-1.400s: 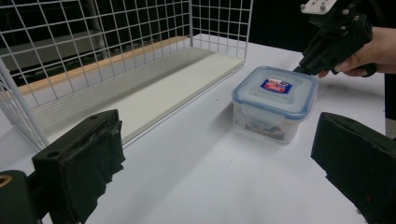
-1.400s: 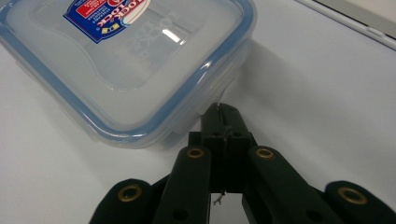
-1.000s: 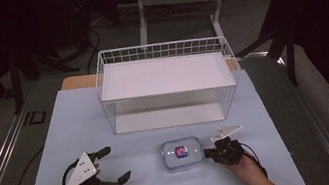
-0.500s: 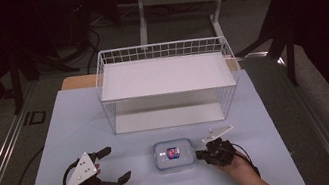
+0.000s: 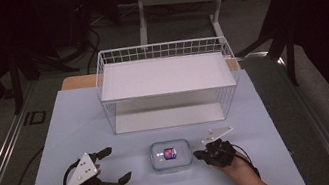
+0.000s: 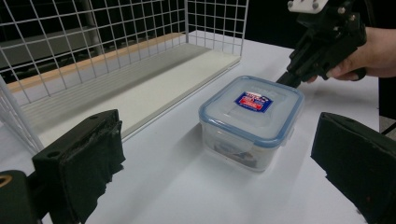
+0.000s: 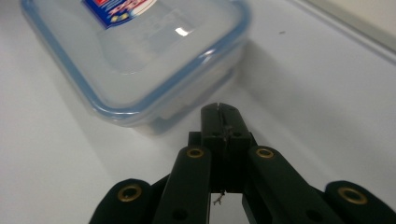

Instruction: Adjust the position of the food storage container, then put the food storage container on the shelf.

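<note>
Sitting near the front edge of the surface [image 5: 278,119], about midway along it, is the clear container [image 5: 171,155] with its blue-rimmed lid and a red-and-blue label. I am pressing my right fingers [image 7: 219,112] fully together with nothing between them, their tips just beside the container's right side; I cannot tell whether they are touching it. I am holding my left fingers [image 6: 79,158] wide apart and empty, off to the container's left and well clear of it, pointing toward it. The white wire basket [image 5: 162,52] is standing behind the container, toward the back edge of the surface, open side facing me.
</note>
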